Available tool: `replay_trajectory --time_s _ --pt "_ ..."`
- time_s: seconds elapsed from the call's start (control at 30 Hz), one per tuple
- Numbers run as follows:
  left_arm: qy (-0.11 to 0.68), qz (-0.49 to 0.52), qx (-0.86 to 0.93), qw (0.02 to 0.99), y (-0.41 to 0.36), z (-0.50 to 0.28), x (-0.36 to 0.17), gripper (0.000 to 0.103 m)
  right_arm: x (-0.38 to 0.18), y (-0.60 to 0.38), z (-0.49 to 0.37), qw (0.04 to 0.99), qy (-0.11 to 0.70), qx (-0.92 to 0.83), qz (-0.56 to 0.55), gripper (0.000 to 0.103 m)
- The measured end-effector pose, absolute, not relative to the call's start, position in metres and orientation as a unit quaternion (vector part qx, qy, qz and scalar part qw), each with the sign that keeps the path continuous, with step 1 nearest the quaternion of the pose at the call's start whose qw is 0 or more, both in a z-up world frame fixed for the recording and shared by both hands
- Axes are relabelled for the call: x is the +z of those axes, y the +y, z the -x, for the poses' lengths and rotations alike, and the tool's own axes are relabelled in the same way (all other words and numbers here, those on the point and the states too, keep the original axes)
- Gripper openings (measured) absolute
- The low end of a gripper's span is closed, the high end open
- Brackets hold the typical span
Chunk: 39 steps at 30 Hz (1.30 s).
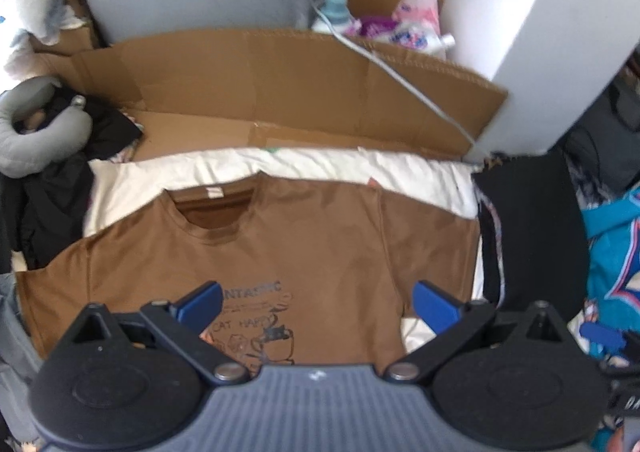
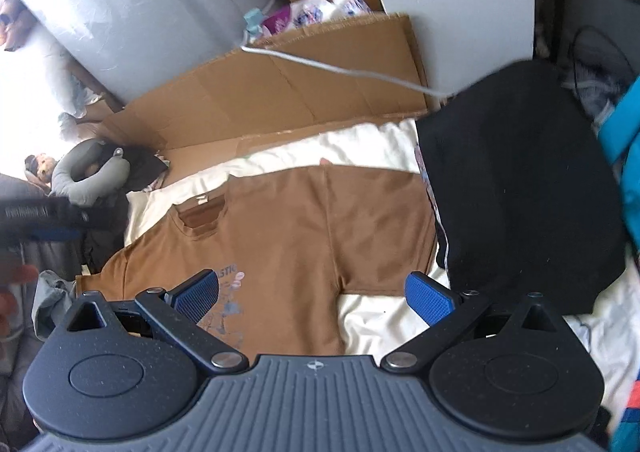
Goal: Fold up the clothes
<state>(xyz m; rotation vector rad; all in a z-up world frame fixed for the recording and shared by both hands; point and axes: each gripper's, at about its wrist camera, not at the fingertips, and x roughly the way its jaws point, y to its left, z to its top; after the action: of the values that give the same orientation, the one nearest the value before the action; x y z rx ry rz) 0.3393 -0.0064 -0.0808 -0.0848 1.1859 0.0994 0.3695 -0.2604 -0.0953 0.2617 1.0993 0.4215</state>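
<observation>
A brown T-shirt [image 1: 280, 244] with a blue cat print lies flat, front up, on a cream sheet [image 1: 360, 168], collar toward the far side. My left gripper [image 1: 316, 302] hovers open above the shirt's chest print, nothing between its blue pads. My right gripper [image 2: 312, 294] is open too, above the brown T-shirt [image 2: 288, 220] near its right sleeve and side, where the cream sheet [image 2: 376, 316] shows. The left gripper's body [image 2: 40, 214] shows at the left edge of the right wrist view.
Flattened cardboard [image 1: 280, 84] stands behind the sheet, with a grey cable [image 1: 404, 80] across it. A black garment [image 2: 516, 180] lies right of the shirt, teal fabric [image 1: 612, 252] beyond it. A grey neck pillow [image 1: 36, 124] and dark clothes [image 1: 56, 196] sit left. A white panel [image 1: 532, 44] rises at the back right.
</observation>
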Motion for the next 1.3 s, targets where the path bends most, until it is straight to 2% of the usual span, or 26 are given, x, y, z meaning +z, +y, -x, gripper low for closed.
replay_trajectory --time_s 0.27,0.57,0.63,0.67,0.7,0.8,0.9,0.97,1.07,1.3 --pt "0.592 0.015 0.025 0.806 -0.036 -0.342 -0.156 0.103 -0.156 -0.275 -0.370 0.816 0.521 0.181 -0.174 0.102" --pt "0.579 -0.044 -0.032 0.814 -0.068 -0.342 -0.206 0.103 -0.246 -0.290 -0.365 0.787 0.545 0.200 -0.209 0.101" --pt "0.584 -0.040 -0.029 0.810 -0.068 -0.340 -0.218 0.103 -0.266 -0.287 -0.362 0.780 0.560 0.195 -0.199 0.094" --pt "0.586 -0.039 -0.027 0.809 -0.068 -0.339 -0.225 0.103 -0.274 -0.285 -0.361 0.776 0.566 0.198 -0.197 0.084" --pt "0.593 -0.038 -0.027 0.804 -0.068 -0.338 -0.231 0.103 -0.282 -0.282 -0.360 0.772 0.568 0.204 -0.198 0.079" --pt "0.611 -0.033 -0.026 0.791 -0.065 -0.338 -0.247 0.100 -0.302 -0.275 -0.356 0.768 0.561 0.228 -0.210 0.070" --pt "0.608 -0.040 -0.032 0.792 -0.065 -0.336 -0.255 0.099 -0.323 -0.267 -0.355 0.763 0.542 0.255 -0.243 0.064" --pt "0.607 -0.047 -0.037 0.792 -0.067 -0.336 -0.260 0.092 -0.334 -0.262 -0.354 0.763 0.532 0.269 -0.250 0.058" --pt "0.604 -0.044 -0.043 0.794 -0.067 -0.335 -0.262 0.087 -0.349 -0.253 -0.356 0.759 0.525 0.285 -0.258 0.056" --pt "0.601 -0.088 -0.066 0.792 -0.080 -0.327 -0.277 0.087 -0.369 -0.240 -0.354 0.743 0.514 0.330 -0.273 0.040"
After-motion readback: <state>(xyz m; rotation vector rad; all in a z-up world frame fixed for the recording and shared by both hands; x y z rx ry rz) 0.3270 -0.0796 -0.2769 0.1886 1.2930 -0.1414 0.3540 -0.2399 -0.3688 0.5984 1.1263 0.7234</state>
